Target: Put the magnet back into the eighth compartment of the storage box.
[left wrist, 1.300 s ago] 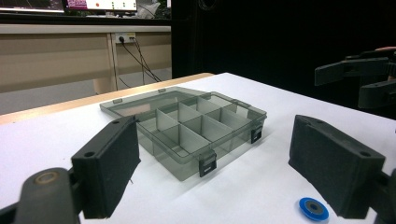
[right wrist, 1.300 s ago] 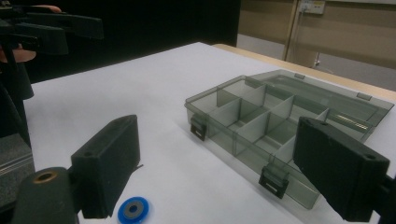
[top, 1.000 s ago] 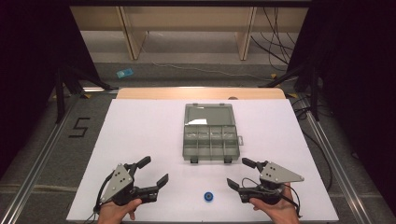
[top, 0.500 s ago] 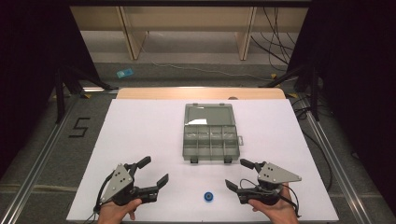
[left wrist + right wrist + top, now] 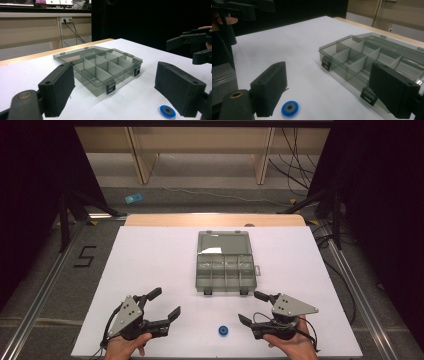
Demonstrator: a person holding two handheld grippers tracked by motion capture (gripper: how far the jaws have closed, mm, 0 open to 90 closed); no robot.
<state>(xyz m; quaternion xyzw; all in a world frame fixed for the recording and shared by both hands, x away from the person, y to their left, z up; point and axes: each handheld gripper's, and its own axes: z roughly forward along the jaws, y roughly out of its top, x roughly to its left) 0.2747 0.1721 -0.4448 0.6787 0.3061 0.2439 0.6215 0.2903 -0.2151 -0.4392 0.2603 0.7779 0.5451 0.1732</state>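
- Blue ring (image 5: 223,331): small flat disc with a centre hole, lying loose on the white table (image 5: 150,265) near the front edge, roughly midway between the two grippers. Nothing touches it.
- Same blue ring in the right gripper view (image 5: 290,108): just off the inner face of that gripper's lower-left jaw, still outside the gap. In the left gripper view (image 5: 167,111) it sits low, beside the right-hand jaw.
- Organizer box (image 5: 225,262): clear grey plastic, lid folded back flat toward the far side, two rows of compartments exposed, two dark latches on the near wall. All compartments look empty as far as I can tell. It sits behind the ring, apart from it.
- Right gripper (image 5: 256,308): jaws spread wide, holding nothing, hovering just right of the ring and angled toward it.
- Left gripper (image 5: 164,303): jaws also spread wide, empty, left of the ring and a little farther from it.
- Step, my read: pre-grasp. Pick not started; the likely goal is the ring into one of the box compartments.
- Next move needs: right gripper shifts left and drops so the jaws straddle the ring, then closes on its edge. The ring is thin and flat, so the jaws must go nearly to table level or the pads slip over it.
- Risk: nudging the ring away on a skewed approach.
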